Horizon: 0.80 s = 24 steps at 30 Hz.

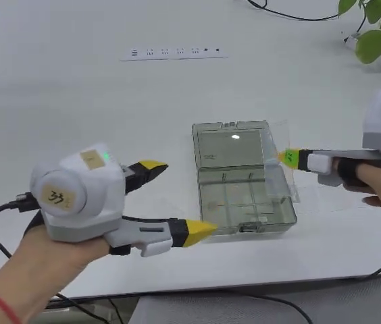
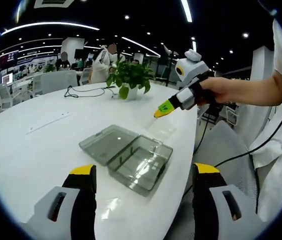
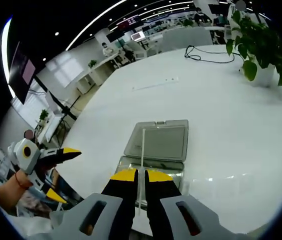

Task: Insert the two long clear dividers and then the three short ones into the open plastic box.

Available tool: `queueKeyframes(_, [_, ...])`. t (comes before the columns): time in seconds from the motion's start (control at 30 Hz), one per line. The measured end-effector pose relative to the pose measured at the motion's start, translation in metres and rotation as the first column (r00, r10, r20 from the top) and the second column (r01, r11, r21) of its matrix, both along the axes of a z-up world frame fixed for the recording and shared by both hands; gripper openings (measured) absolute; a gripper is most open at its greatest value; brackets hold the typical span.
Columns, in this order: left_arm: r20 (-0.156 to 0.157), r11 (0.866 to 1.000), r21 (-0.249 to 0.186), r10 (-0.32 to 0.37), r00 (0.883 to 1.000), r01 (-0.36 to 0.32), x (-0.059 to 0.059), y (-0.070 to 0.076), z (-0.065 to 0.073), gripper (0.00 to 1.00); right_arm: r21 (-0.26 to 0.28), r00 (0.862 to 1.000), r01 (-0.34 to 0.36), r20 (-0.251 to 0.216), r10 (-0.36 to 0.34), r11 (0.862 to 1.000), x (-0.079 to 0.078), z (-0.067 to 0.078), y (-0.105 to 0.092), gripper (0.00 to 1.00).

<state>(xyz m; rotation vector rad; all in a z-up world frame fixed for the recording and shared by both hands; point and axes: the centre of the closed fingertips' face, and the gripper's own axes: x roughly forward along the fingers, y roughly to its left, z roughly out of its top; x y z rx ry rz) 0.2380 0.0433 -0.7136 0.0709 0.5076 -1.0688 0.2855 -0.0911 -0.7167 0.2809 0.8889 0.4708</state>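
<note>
The open smoky-clear plastic box lies mid-table with its lid folded flat behind it. Faint lines show inside the tray; I cannot tell whether they are dividers. My right gripper reaches in from the right and is shut on a long clear divider, which hangs over the box's right side. In the right gripper view the strip runs forward from the closed jaws over the box. My left gripper hovers just left of the box, open and holding nothing, with the box ahead of its jaws.
A white power strip lies at the back of the white table. A potted plant and a black cable sit at the far right. The table's front edge is close below the box.
</note>
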Motion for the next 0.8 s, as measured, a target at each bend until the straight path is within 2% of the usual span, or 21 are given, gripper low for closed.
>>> queueKeyframes(0.03, [0.005, 1.000, 0.002, -0.006, 1.000, 0.006, 0.000, 0.001, -0.002, 0.81, -0.011, 1.000, -0.001, -0.019, 0.001, 1.000, 0.000, -0.009, -0.004, 0.06])
queueKeyframes(0.3, [0.010, 0.999, 0.017, -0.033, 0.999, 0.033, -0.002, 0.006, -0.012, 0.88, -0.053, 0.992, 0.016, -0.121, -0.022, 0.998, -0.004, -0.026, 0.000, 0.06])
queueKeyframes(0.43, [0.016, 0.999, 0.019, -0.041, 0.999, 0.040, -0.003, 0.008, -0.015, 0.92, -0.069, 0.983, 0.035, -0.179, -0.047, 0.997, -0.006, -0.035, -0.001, 0.06])
queueKeyframes(0.5, [0.018, 0.999, 0.022, -0.045, 0.999, 0.044, -0.003, 0.008, -0.017, 0.93, -0.057, 0.975, 0.048, -0.214, -0.059, 0.997, -0.007, -0.037, 0.001, 0.06])
queueKeyframes(0.8, [0.023, 0.998, 0.015, -0.067, 0.997, 0.067, -0.003, 0.005, -0.021, 0.99, -0.070, 0.957, 0.052, -0.282, -0.070, 0.996, -0.008, -0.047, 0.003, 0.06])
